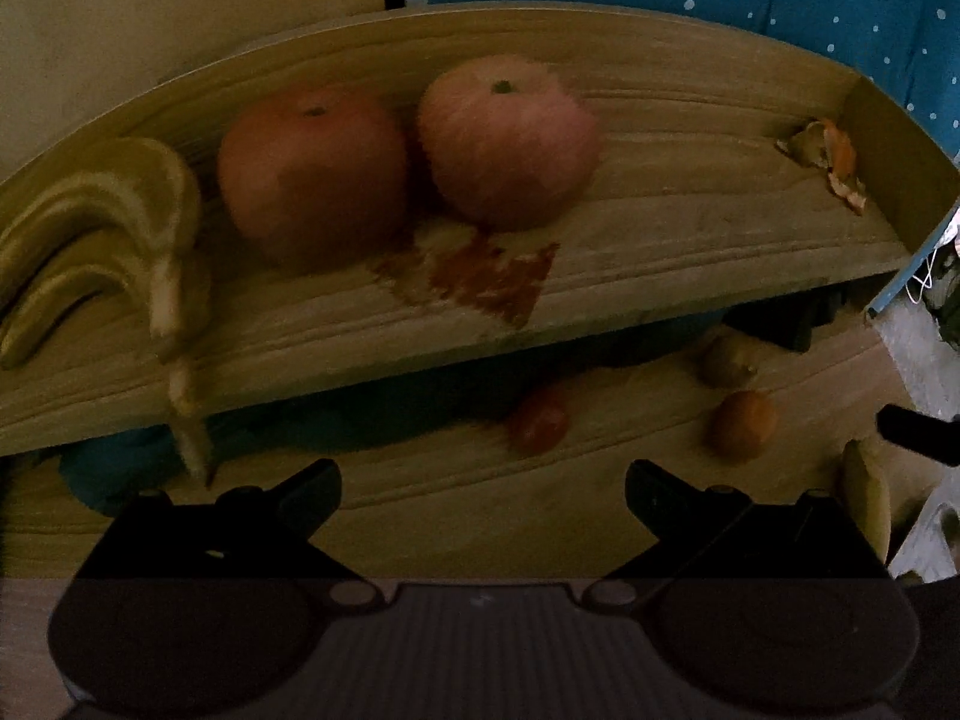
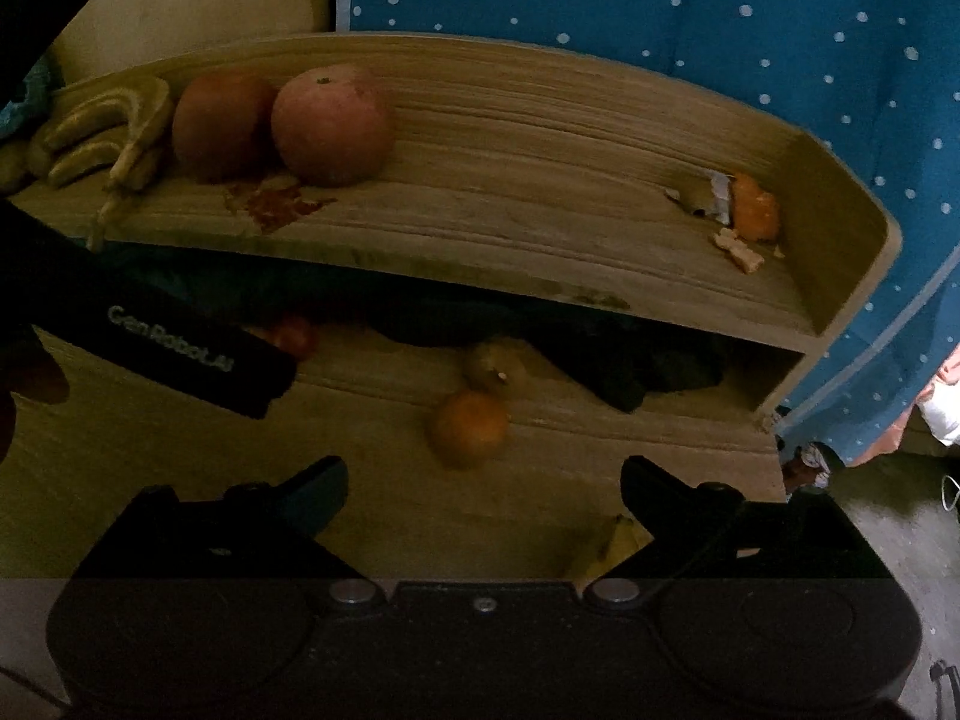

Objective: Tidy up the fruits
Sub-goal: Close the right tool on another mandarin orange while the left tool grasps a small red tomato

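Note:
Two large red apples (image 1: 312,171) (image 1: 507,141) stand side by side on the upper wooden shelf (image 1: 660,228), with a bunch of bananas (image 1: 102,240) at their left. On the lower board lie a small red fruit (image 1: 540,420), an orange (image 1: 741,423) and a brownish fruit (image 1: 729,357). My left gripper (image 1: 483,489) is open and holds nothing, hanging in front of the lower board. My right gripper (image 2: 483,489) is open too, just short of the orange (image 2: 471,426). The apples (image 2: 225,123) (image 2: 333,123) and bananas (image 2: 102,132) show at upper left in the right wrist view.
Orange peel scraps (image 1: 837,162) lie at the shelf's right end, also peel (image 2: 750,213). A reddish stain (image 1: 480,276) marks the shelf. A banana (image 1: 864,501) lies at the lower board's right. The left gripper's body (image 2: 180,342) crosses the right view. Blue dotted cloth (image 2: 660,12) hangs behind.

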A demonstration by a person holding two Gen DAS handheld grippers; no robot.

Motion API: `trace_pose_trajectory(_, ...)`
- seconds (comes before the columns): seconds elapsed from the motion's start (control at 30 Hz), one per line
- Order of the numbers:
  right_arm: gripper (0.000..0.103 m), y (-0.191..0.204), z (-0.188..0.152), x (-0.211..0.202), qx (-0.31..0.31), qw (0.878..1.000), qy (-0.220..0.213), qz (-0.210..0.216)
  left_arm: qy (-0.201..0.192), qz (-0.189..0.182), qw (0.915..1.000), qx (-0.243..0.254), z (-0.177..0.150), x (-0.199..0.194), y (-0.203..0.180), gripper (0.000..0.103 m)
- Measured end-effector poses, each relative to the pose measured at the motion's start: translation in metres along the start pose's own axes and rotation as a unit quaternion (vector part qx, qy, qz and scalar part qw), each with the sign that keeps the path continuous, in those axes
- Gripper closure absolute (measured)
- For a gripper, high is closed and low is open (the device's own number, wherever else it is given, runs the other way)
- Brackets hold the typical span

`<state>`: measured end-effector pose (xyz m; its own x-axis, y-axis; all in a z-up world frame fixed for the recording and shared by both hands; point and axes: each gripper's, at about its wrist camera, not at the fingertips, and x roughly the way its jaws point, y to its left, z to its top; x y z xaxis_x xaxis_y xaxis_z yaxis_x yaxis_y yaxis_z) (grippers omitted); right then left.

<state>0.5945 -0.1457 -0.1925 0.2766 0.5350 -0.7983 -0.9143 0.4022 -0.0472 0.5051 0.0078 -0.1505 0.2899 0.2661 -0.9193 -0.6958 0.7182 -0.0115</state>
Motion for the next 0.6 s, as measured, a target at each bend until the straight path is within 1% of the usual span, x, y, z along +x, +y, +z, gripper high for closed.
trace_pose_trajectory(0.23,0.009,-0.004,0.005,0.012,-0.005,1.0,0.002,0.019,0.001,0.0,1.0,-0.005,0.005,0.006,-0.005,0.0)
trace_pose_trajectory(0.37,0.013,-0.005,0.006,0.019,-0.004,1.0,0.006,0.024,-0.002,0.0,1.0,-0.006,0.007,0.009,-0.008,0.001)
trace_pose_trajectory(0.43,0.014,-0.006,0.007,0.021,0.003,1.0,0.005,0.028,-0.004,-0.001,1.0,-0.007,0.009,0.012,-0.01,0.003)
trace_pose_trajectory(0.5,0.018,-0.008,0.008,0.024,0.011,0.999,0.006,0.033,-0.006,-0.003,1.0,-0.007,0.009,0.013,-0.01,0.004)
trace_pose_trajectory(0.57,0.022,-0.009,0.01,0.027,0.017,0.999,0.007,0.035,-0.006,-0.003,0.9999,-0.008,0.01,0.014,-0.011,0.007)
trace_pose_trajectory(0.6,0.024,-0.009,0.01,0.029,0.019,0.999,0.007,0.036,-0.005,-0.004,0.9999,-0.008,0.01,0.014,-0.011,0.01)
